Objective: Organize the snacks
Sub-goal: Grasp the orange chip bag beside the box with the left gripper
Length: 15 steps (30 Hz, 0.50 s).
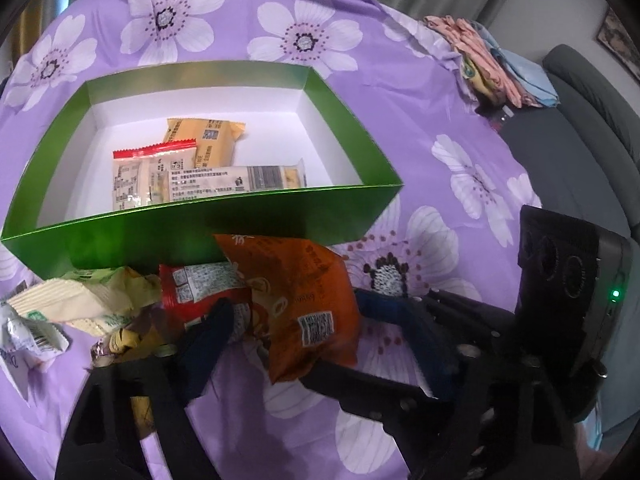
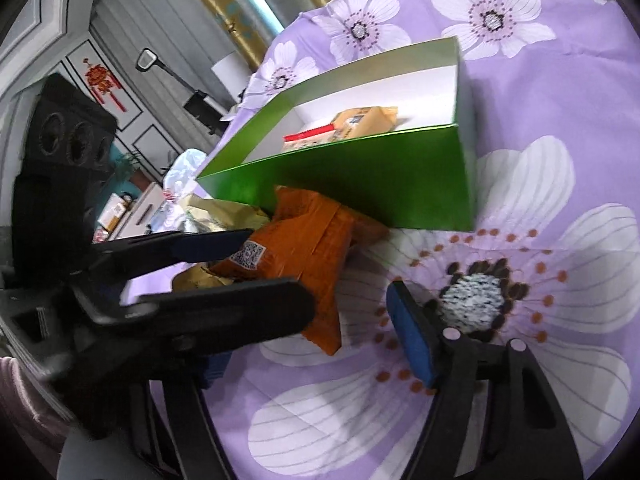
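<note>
A green box (image 1: 200,236) with a white inside stands on the purple flowered cloth and holds three packets: yellow (image 1: 208,136), red-topped (image 1: 140,176) and pale (image 1: 240,180). Against the box's near wall lies an orange packet (image 1: 296,300). My left gripper (image 1: 292,300) straddles it, one pad at each side edge, seemingly touching. In the right wrist view the same left gripper (image 2: 280,272) reaches in from the left around the orange packet (image 2: 308,248). My right gripper (image 2: 340,312) stands open beside it. Its right finger (image 2: 412,340) is over bare cloth; the left one is mostly hidden.
Left of the orange packet lie a red packet (image 1: 200,288), a cream and green packet (image 1: 88,304), a white one (image 1: 28,336) and a yellow-brown one (image 1: 128,340). Folded cloths (image 1: 492,68) sit at the far right edge, a grey sofa (image 1: 592,128) beyond.
</note>
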### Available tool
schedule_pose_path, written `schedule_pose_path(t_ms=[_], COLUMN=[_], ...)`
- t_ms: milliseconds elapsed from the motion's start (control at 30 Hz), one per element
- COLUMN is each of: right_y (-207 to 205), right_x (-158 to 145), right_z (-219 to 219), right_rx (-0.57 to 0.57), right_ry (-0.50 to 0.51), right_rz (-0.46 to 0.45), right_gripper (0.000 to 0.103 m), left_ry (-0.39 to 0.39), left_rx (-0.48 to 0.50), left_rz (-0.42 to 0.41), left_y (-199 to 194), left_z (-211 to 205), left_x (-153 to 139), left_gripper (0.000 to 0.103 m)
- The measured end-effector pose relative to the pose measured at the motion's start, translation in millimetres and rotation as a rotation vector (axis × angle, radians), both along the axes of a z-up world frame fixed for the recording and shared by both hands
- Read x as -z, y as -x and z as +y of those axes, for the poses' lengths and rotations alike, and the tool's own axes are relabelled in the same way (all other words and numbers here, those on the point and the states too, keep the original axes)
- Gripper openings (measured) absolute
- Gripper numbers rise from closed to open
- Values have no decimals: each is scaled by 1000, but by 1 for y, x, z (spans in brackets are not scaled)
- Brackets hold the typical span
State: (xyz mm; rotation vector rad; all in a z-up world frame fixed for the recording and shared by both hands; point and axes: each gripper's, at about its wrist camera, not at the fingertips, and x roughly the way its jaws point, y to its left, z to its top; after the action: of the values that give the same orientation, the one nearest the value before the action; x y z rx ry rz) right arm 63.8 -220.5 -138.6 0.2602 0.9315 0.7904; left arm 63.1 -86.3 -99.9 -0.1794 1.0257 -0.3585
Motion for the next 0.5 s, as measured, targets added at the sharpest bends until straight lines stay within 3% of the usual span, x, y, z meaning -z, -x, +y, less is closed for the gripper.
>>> schedule_pose_path(t_ms=[167, 200, 267, 300, 500], right_y=[-5, -6, -7, -6, -3], right_x=[-2, -1, 2, 3, -1], right_z=[7, 10, 15, 18, 22], right_rx=[-41, -50, -77, -97, -103], right_ry=[-23, -26, -31, -45, -42], right_rz=[1, 6, 18, 25, 4], right_gripper=[70, 68, 47, 42, 40], left_ry=[7, 20, 28, 18, 15], left_rx=[-10, -14, -11, -7, 2], left_rz=[20, 19, 15, 8, -17], left_y=[-5, -4, -3, -2, 3], left_z=[4, 6, 7, 7, 7], left_x=[5, 4, 4, 3, -3], left_gripper=[56, 56, 54, 53, 52])
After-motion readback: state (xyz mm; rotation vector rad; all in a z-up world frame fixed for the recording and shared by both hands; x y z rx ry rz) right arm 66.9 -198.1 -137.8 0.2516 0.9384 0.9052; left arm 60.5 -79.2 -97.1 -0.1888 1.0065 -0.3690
